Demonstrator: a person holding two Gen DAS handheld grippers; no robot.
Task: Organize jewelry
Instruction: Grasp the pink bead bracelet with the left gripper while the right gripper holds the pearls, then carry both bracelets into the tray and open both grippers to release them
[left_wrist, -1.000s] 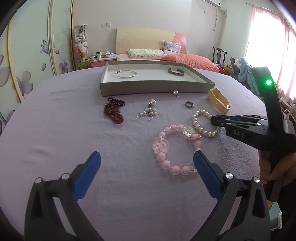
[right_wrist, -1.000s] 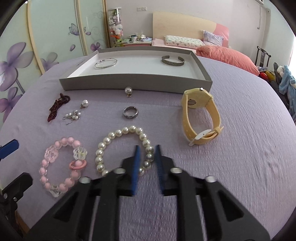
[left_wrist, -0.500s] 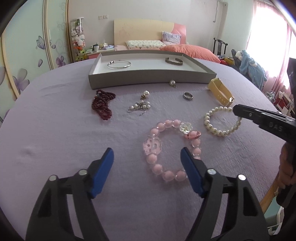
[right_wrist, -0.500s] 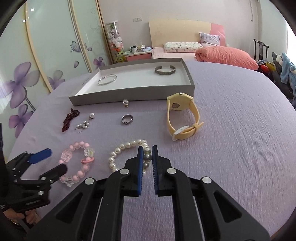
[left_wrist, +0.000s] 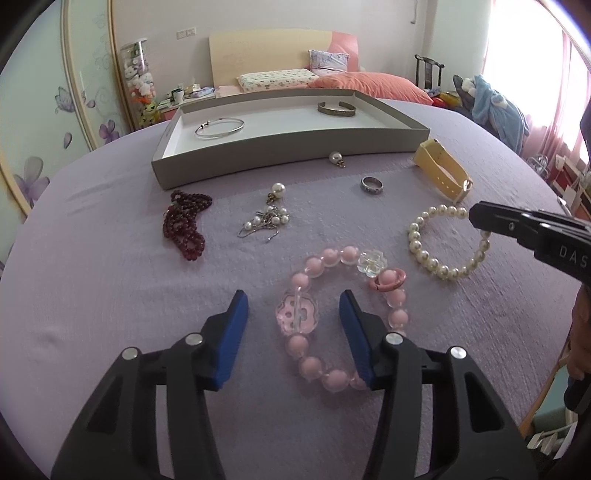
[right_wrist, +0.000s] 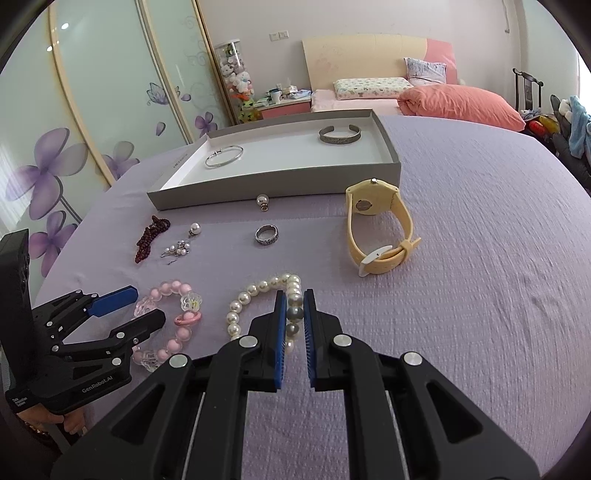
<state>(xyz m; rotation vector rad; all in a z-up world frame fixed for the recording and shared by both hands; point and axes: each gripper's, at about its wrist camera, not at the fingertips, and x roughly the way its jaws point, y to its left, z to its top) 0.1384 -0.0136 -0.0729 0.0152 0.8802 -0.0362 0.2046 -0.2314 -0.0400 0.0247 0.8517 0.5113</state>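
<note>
Bangle (left_wrist: 219, 127) and cuff (left_wrist: 336, 109) lie in the tray (left_wrist: 258, 157), ring (left_wrist: 371, 185) before it.

Both tools are matte black plastic. The left gripper (left_wrist: 291, 325) has angular black arms with triangular cut-outs, round silver screw heads and blue ribbed pads on its fingers (left_wrist: 232, 332). The right gripper (right_wrist: 294, 325) is built the same; its side reads "DAS". White "GenRobot.AI" lettering marks the left one's body.
</note>
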